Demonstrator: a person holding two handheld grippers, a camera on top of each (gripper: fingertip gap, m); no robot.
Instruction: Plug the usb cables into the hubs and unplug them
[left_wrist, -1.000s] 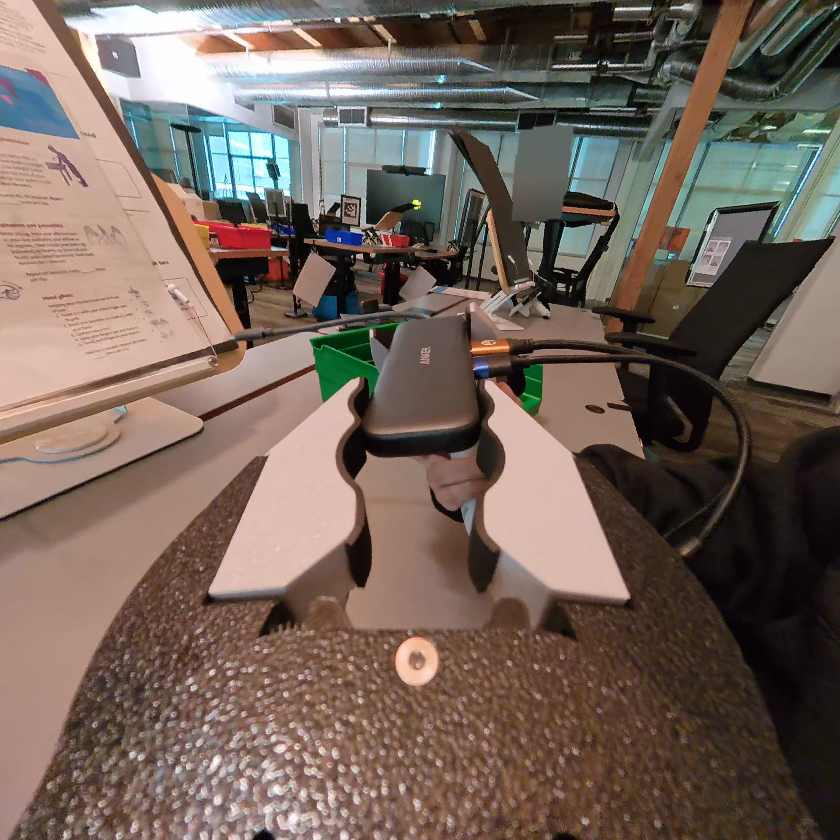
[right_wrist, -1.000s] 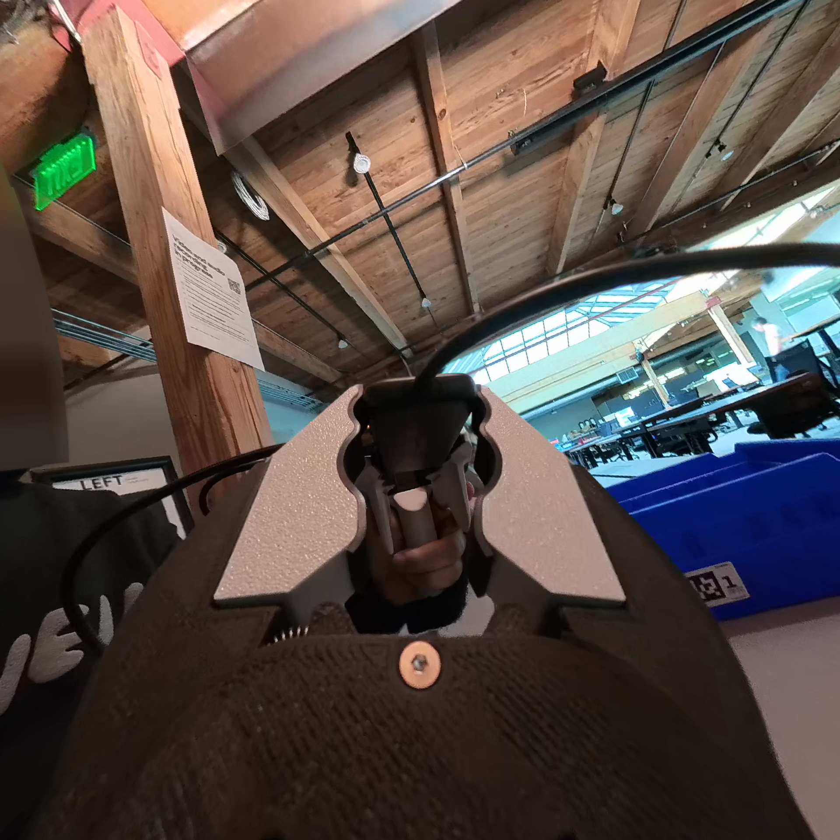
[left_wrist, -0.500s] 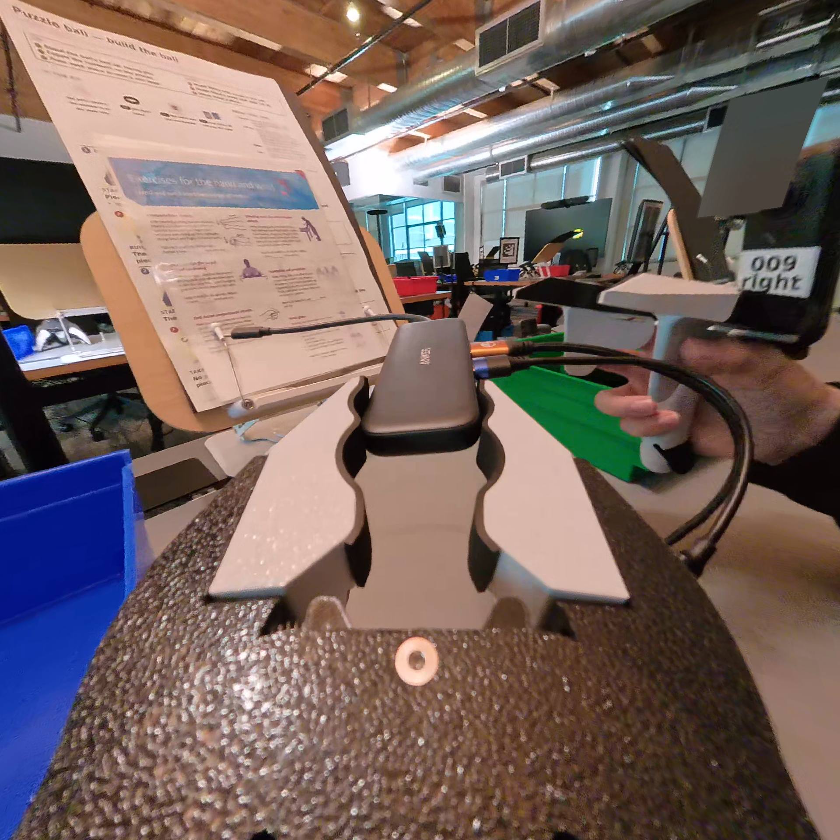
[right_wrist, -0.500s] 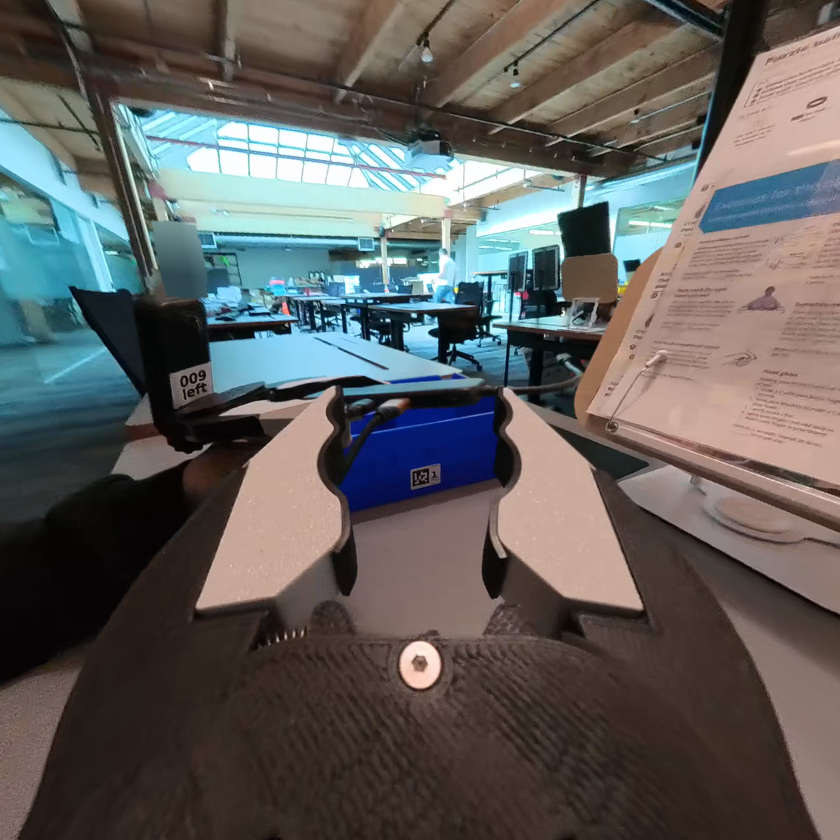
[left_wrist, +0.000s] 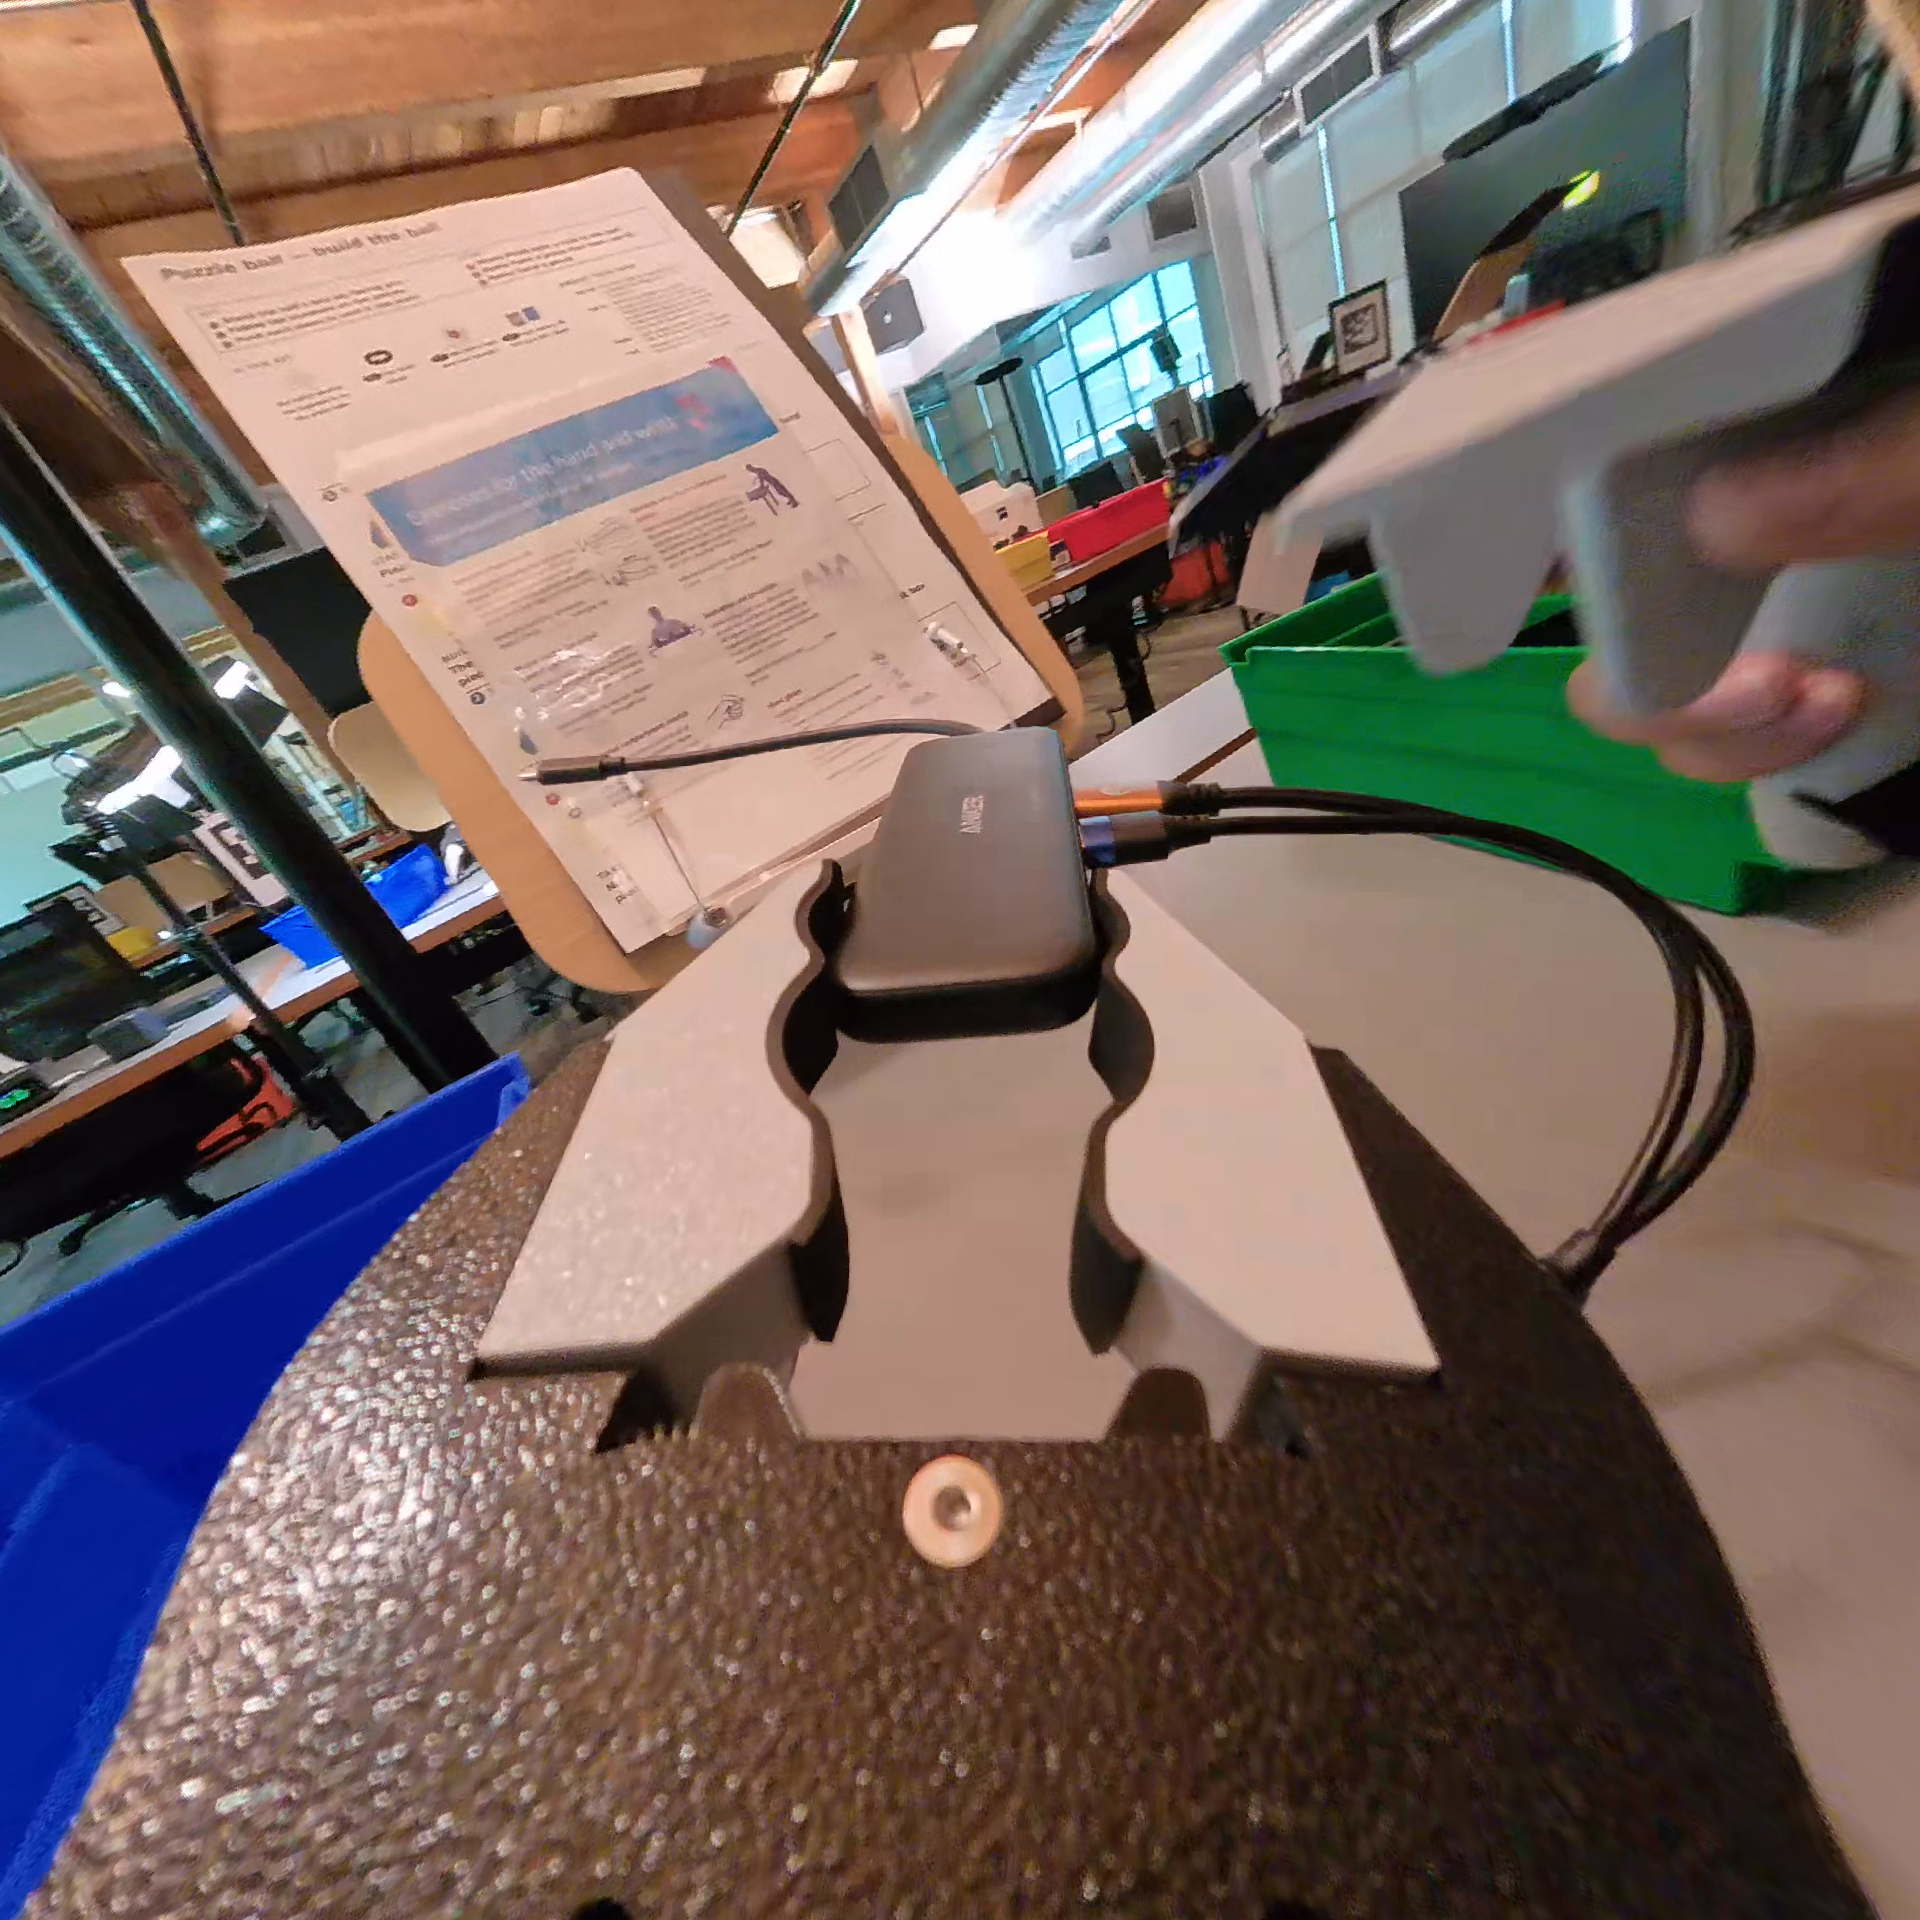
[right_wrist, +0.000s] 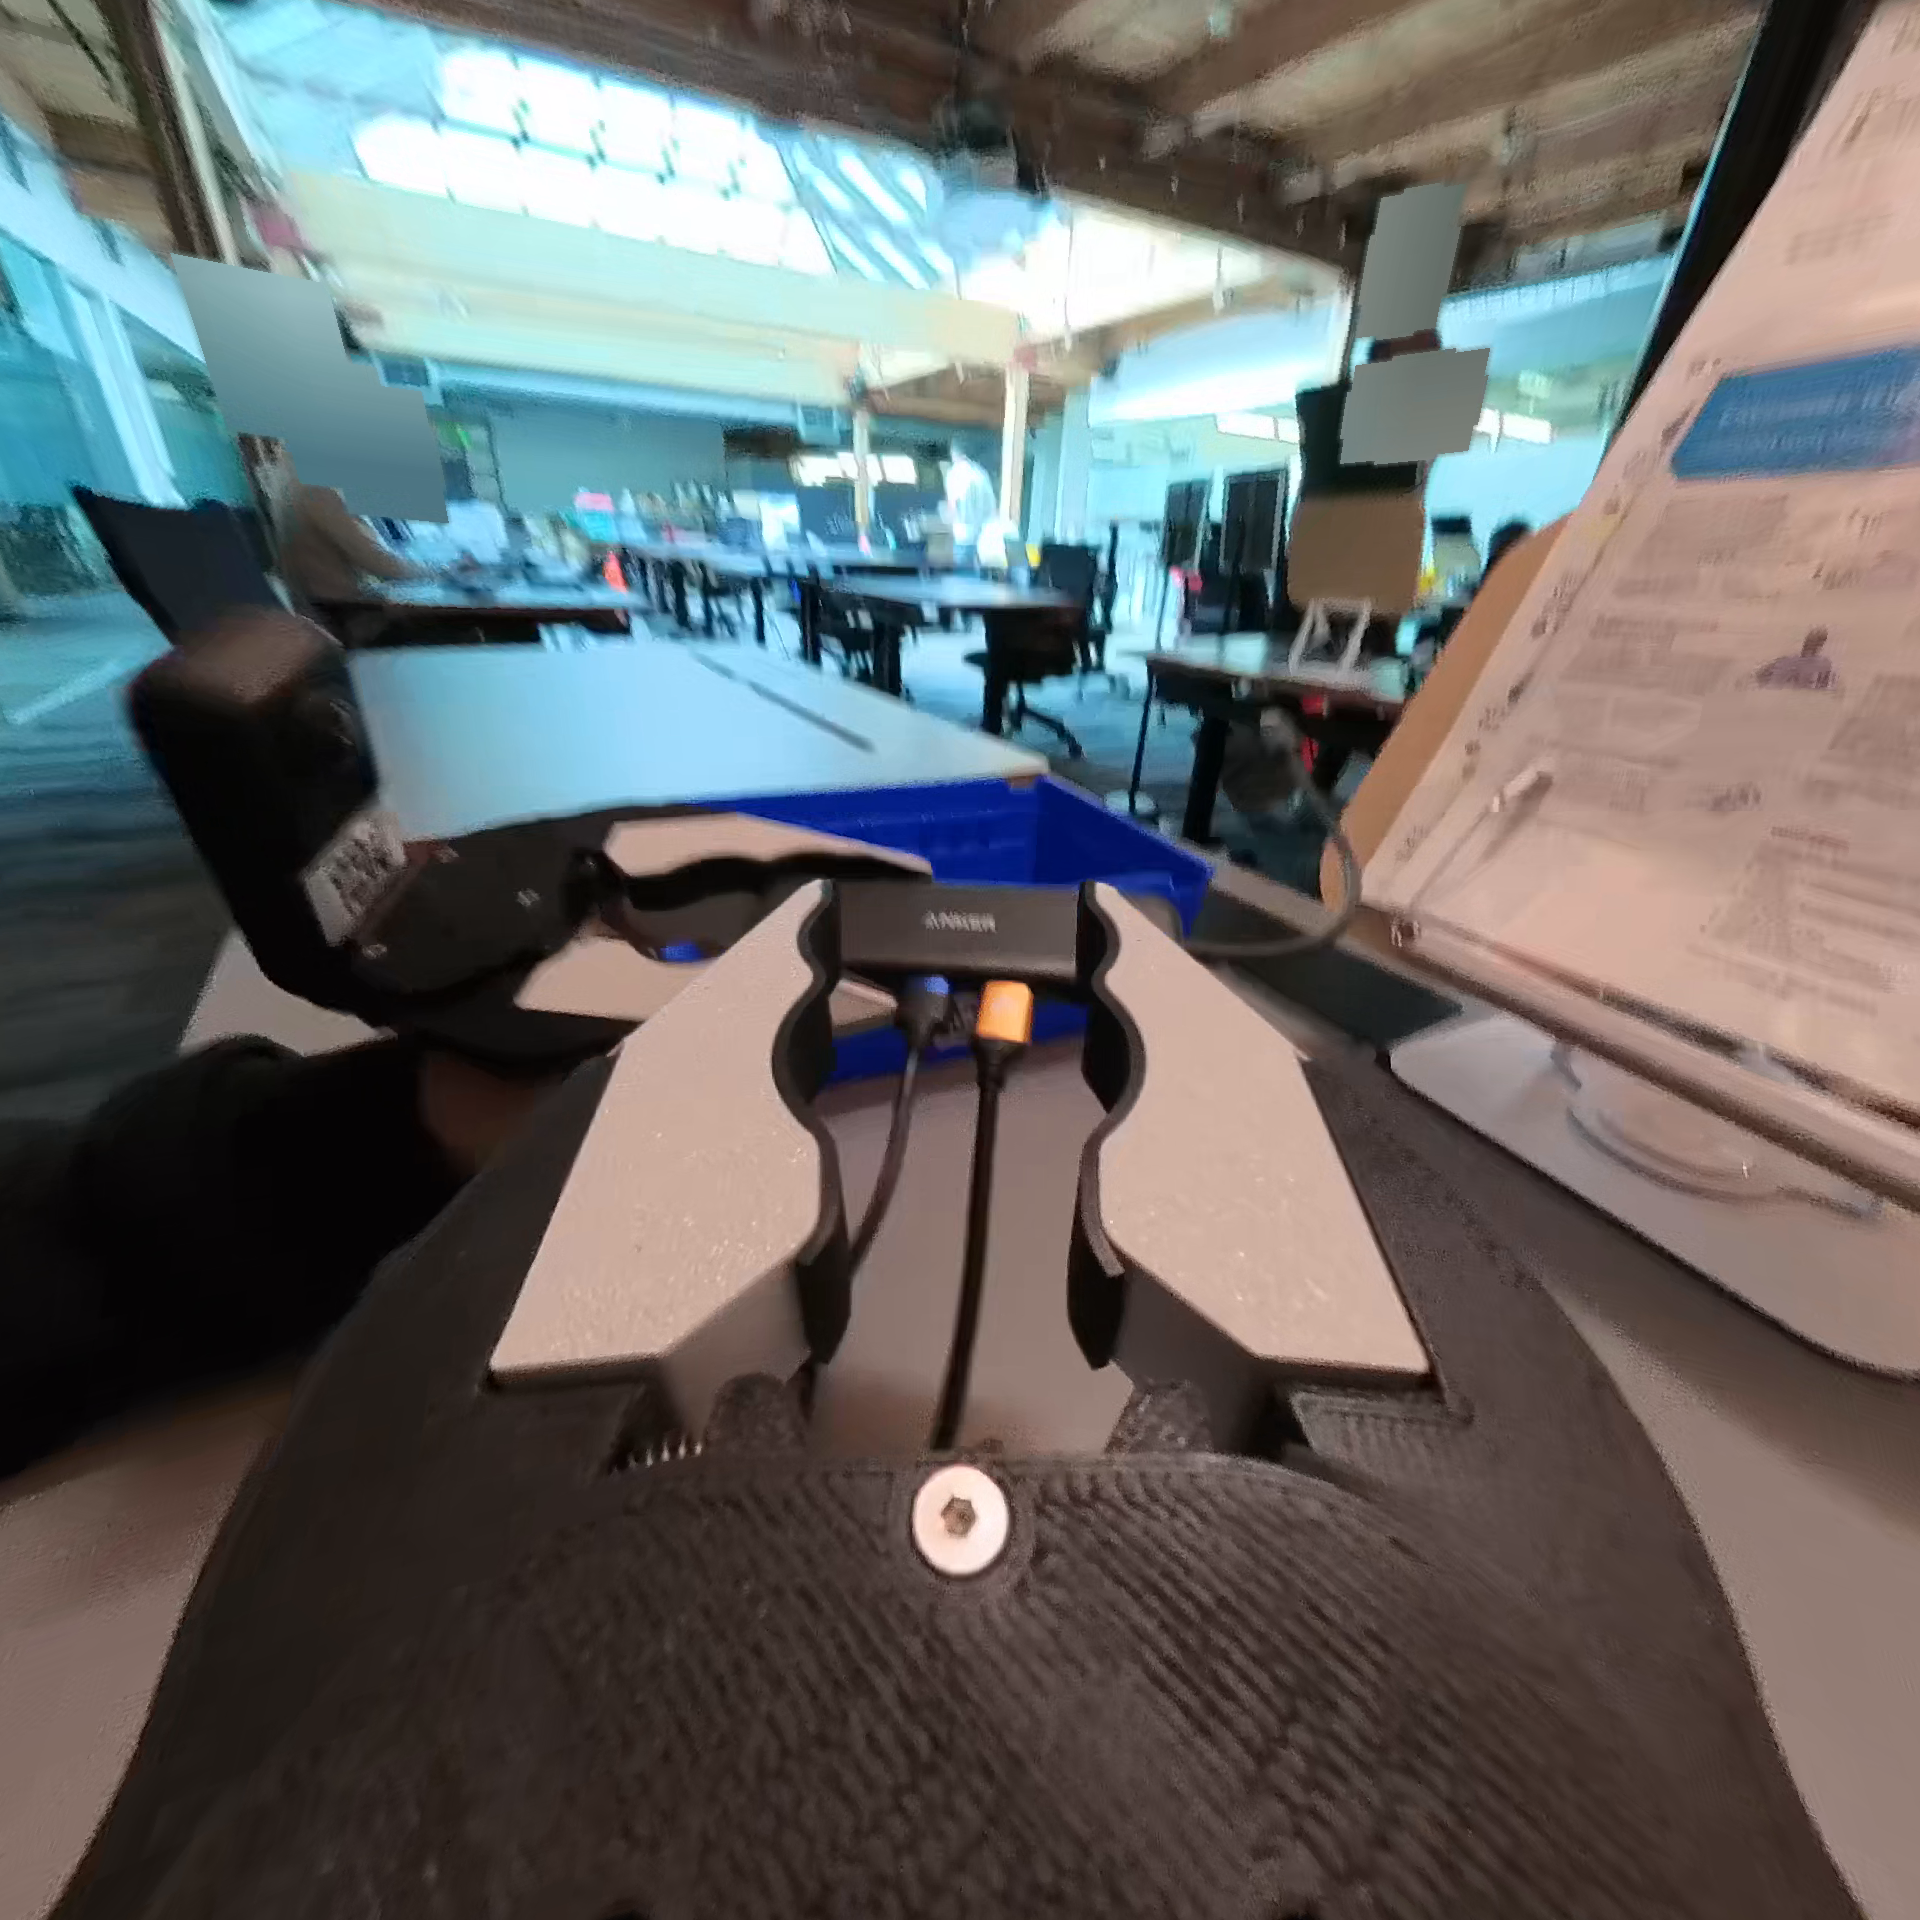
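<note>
My left gripper (left_wrist: 961, 935) is shut on the near end of a dark grey hub (left_wrist: 971, 862) and holds it above the grey table (left_wrist: 1403, 1039). An orange plug (left_wrist: 1117, 800) and a blue plug (left_wrist: 1117, 837) sit in the hub's right side, and their black cables (left_wrist: 1694, 1039) loop down to the table. The hub's own short cable (left_wrist: 727, 753) sticks out to the left. My right gripper (right_wrist: 951, 935) is open. The hub (right_wrist: 956, 923), the blue plug (right_wrist: 925, 1003) and the orange plug (right_wrist: 1003, 1013) show between its fingertips. It appears blurred in the left wrist view (left_wrist: 1538, 488).
A document stand with a printed sheet (left_wrist: 582, 540) rises just behind the hub, and it is at the right in the right wrist view (right_wrist: 1714, 779). A blue bin (left_wrist: 156, 1403) is at the left, and a green bin (left_wrist: 1455, 727) at the right.
My right gripper was shut around a dark cable part and pointed at the ceiling. It opened, levelled out and moved up to the hub's plugs. My left gripper turned left with the hub.
</note>
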